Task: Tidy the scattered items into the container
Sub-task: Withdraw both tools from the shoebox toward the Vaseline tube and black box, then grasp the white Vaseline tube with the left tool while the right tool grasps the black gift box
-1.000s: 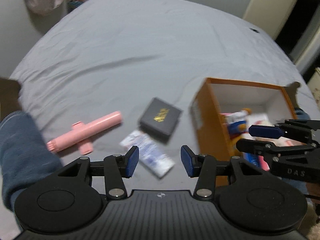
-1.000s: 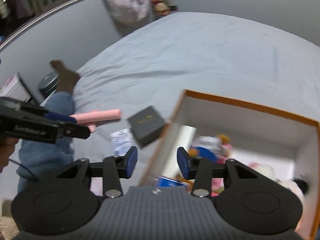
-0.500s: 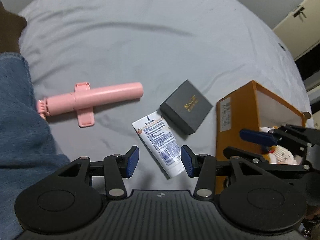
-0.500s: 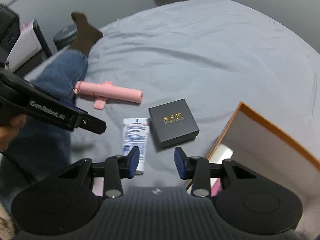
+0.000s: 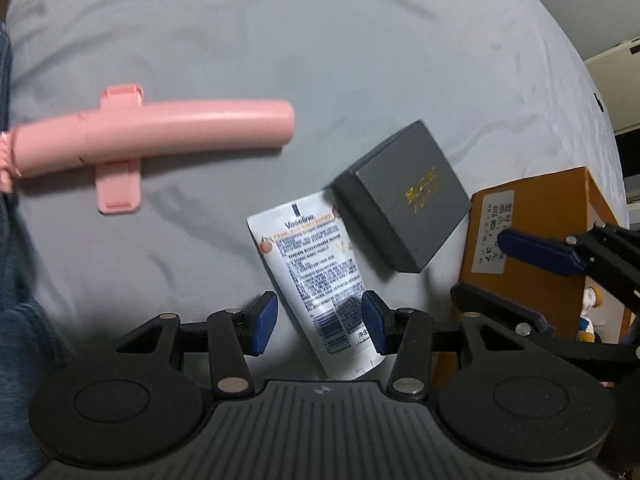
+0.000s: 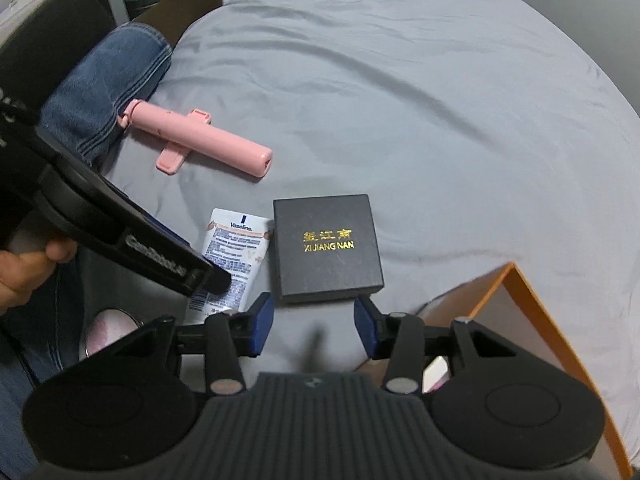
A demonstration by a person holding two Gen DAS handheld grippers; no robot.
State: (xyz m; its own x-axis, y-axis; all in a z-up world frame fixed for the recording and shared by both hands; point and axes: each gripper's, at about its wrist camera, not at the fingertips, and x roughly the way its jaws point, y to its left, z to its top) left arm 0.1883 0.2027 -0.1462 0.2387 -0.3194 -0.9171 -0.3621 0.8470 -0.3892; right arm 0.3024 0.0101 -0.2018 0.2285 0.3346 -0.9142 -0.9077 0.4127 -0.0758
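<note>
Left gripper (image 5: 318, 322) hangs spread over the lotion tube (image 5: 316, 268), not pinching it. Right gripper (image 6: 314, 326) is opening, empty, by the black box (image 6: 326, 248).

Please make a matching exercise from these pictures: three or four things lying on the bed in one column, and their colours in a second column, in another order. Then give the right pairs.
Things:
1. selfie stick
2. small square box
3. cream tube
4. storage box

Colours:
A. orange outside
B. white with blue print
C. pink
D. dark grey with gold lettering

Right pairs: 1-C, 2-D, 3-B, 4-A
</note>
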